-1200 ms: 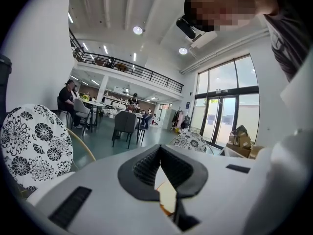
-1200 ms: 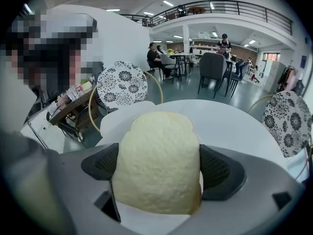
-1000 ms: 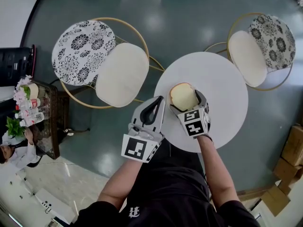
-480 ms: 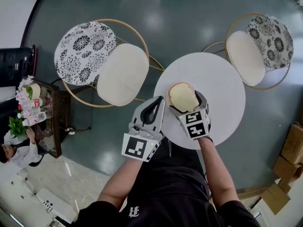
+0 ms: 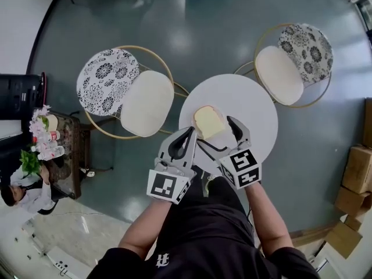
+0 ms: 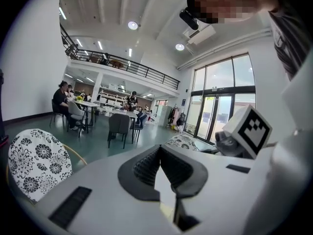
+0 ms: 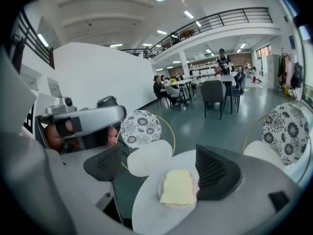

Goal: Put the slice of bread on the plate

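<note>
The slice of bread (image 5: 209,121) lies flat on a small pale plate (image 7: 168,205) on the round white table (image 5: 250,106). In the right gripper view the bread (image 7: 178,187) sits below and between the two wide-apart jaws, touching neither. My right gripper (image 5: 216,133) hovers open over the table's near edge, just behind the bread. My left gripper (image 5: 187,138) is beside it on the left, at the table's edge, jaws pressed together with nothing held. The left gripper view shows its shut jaws (image 6: 164,168) and the right gripper's marker cube (image 6: 248,130).
Two gold-framed chairs with floral backs stand by the table, one at the left (image 5: 139,97) and one at the far right (image 5: 290,63). A dark side table with bottles and flowers (image 5: 52,138) is at the left, cardboard boxes (image 5: 357,173) at the right.
My right gripper has opened, let go of the bread and drawn back toward me. The bread stays on the plate. The view has pulled up and away from the table.
</note>
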